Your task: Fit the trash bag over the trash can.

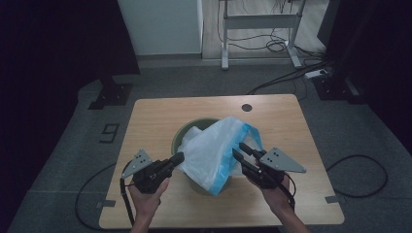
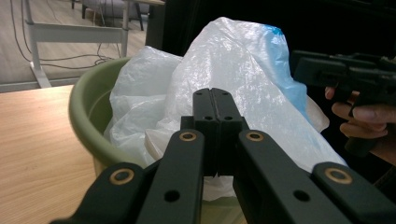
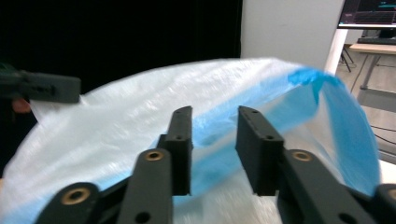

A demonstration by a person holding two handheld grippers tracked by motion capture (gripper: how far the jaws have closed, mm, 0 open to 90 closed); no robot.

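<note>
Left gripper (image 1: 179,158): jaws closed, pinching bag (image 1: 214,145) at its 8 o'clock edge | Right gripper (image 1: 240,151): jaws parted at blue hem, 4 o'clock | Bag drapes green bin (image 1: 180,137), table (image 1: 155,116) centre; bare wood all round.

light wood table (image 1: 160,116) on grey floor (image 1: 204,82), green bin (image 1: 180,137) sitting mid-table, dark round hole (image 1: 247,107) near far edge

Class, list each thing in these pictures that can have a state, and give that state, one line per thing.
Plastic bag: crumpled, partly inside the bin, blue-edged rim lifted up.
Green bin: upright on the table, unlined.
Left gripper: jaws shut on the bag's film.
Right gripper: jaws apart, blue rim between them.
</note>
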